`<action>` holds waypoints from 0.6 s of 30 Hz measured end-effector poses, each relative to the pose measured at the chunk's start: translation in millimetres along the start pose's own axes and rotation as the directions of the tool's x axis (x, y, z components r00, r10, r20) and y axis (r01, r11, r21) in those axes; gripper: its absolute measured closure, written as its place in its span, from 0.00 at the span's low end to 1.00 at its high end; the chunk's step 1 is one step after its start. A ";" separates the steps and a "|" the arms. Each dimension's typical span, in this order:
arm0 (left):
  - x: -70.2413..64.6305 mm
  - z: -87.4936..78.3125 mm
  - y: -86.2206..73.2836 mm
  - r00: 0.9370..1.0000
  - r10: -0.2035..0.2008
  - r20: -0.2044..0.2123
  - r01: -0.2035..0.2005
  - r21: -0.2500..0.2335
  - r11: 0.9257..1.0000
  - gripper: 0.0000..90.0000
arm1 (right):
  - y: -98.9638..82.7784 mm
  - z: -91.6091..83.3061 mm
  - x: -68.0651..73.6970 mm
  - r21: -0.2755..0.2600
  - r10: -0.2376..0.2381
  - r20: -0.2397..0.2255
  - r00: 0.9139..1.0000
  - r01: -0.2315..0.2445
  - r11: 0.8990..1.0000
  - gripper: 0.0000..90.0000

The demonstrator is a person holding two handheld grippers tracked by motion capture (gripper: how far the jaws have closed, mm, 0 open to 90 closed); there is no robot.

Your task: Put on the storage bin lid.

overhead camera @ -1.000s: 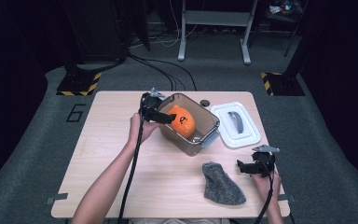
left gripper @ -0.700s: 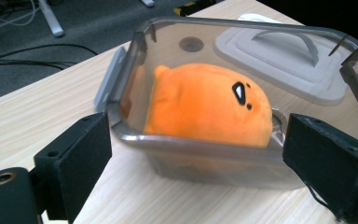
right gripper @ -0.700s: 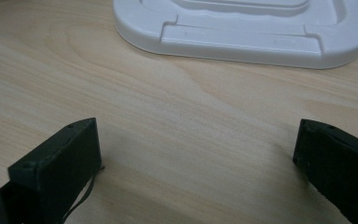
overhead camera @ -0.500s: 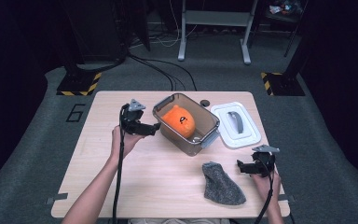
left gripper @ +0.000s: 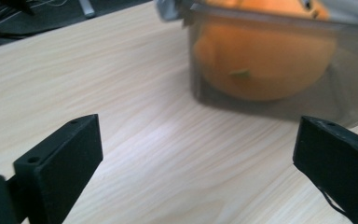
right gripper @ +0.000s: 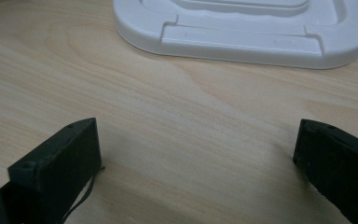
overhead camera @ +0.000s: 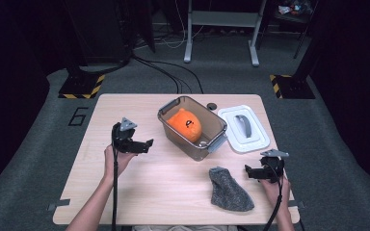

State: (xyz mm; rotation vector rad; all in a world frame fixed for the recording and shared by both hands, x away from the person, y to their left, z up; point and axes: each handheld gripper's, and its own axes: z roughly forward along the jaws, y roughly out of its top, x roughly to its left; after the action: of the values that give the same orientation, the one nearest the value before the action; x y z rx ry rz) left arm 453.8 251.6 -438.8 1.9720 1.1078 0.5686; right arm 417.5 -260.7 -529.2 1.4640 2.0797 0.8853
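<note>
I stand at a light wood table [overhead camera: 173, 192] with a gripper in each hand. From the high view, a clear bin [overhead camera: 192, 127] sits near the table's middle, tilted diagonally, with an orange toy [overhead camera: 185, 124] inside it; a dark mark on the toy faces up, too small to read. Just right of the bin lies its white lid [overhead camera: 243, 128], flat, with a grey handle [overhead camera: 241, 126] on top. A grey cloth [overhead camera: 229, 190] lies crumpled near my edge, between my hands but closer to the right one. A small dark disc [overhead camera: 212, 106] sits on the table behind the bin. On the grey floor left of the table I read a "6" [overhead camera: 79, 116], and yellow-black striped bases [overhead camera: 83, 86] stand farther back with cables running across the carpet. My left gripper [overhead camera: 147, 144] hovers left of the bin, jaws spread apart and empty; my right gripper [overhead camera: 248, 172] sits near the table's right front corner, just right of the cloth, jaws also apart with nothing between them. The left gripper view adds what the high one cannot: the toy [left gripper: 261, 65] pressed close behind the bin's [left gripper: 279, 70] hazy wall, bare wood between my jaws. The right gripper view shows the lid's [right gripper: 242, 28] stepped rim close ahead, with bare wood between it and my jaws.
</note>
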 end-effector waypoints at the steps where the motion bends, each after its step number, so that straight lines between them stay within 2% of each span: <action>1: 2.5 0.5 -5.6 1.000 -0.006 -0.006 0.006 0.003 1.000 0.00 | 0.0 0.1 -0.1 0.000 0.000 -0.001 1.000 0.000 1.000 0.00; 3: 6.7 3.0 -17.6 0.999 -0.036 -0.017 0.036 0.009 0.999 0.00 | -0.1 0.0 0.0 0.000 0.001 0.000 1.000 -0.001 1.000 0.00; 5: 11.4 6.4 -29.1 0.998 -0.051 -0.022 0.051 0.026 0.998 0.00 | 0.0 0.0 -0.1 0.000 0.000 -0.001 1.000 0.000 1.000 0.00; 6: 11.4 6.4 -29.1 0.998 -0.051 -0.022 0.051 0.026 0.998 0.00 | 0.0 0.0 -0.1 0.000 0.000 -0.001 1.000 0.000 1.000 0.00; 7: 15.8 10.8 -40.0 0.997 -0.067 -0.029 0.068 0.043 0.997 0.00 | 0.0 0.0 -0.2 0.000 0.000 -0.001 1.000 0.000 1.000 0.00; 10: 20.7 18.0 -54.9 0.994 -0.102 -0.033 0.103 0.059 0.993 0.00 | 0.2 0.2 -0.7 0.002 -0.005 -0.004 1.000 0.005 1.000 0.00; 11: 22.5 20.3 -58.7 0.993 -0.118 -0.021 0.119 0.066 0.991 0.00 | 0.2 0.1 -0.9 0.002 -0.006 -0.006 1.000 0.006 1.000 0.00; 14: 23.9 25.6 -69.8 0.992 -0.115 -0.043 0.118 0.065 0.991 0.00 | 0.7 0.0 -1.6 0.009 -0.010 -0.014 1.000 0.010 1.000 0.00; 16: 26.8 29.7 -75.1 0.993 -0.113 -0.032 0.116 0.094 0.989 0.00 | 1.4 0.1 -2.5 0.014 -0.022 -0.016 1.000 0.023 1.000 0.00; 18: 28.1 32.3 -81.4 0.991 -0.123 -0.044 0.126 0.083 0.989 0.00 | 1.7 0.0 -3.1 0.018 -0.032 -0.019 0.999 0.032 0.999 0.00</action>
State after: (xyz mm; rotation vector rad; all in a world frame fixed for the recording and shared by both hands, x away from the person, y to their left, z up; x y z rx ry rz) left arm 449.9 287.3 -523.4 1.9549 1.2885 0.5017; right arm 419.6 -263.3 -527.9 1.4326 2.1241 0.8727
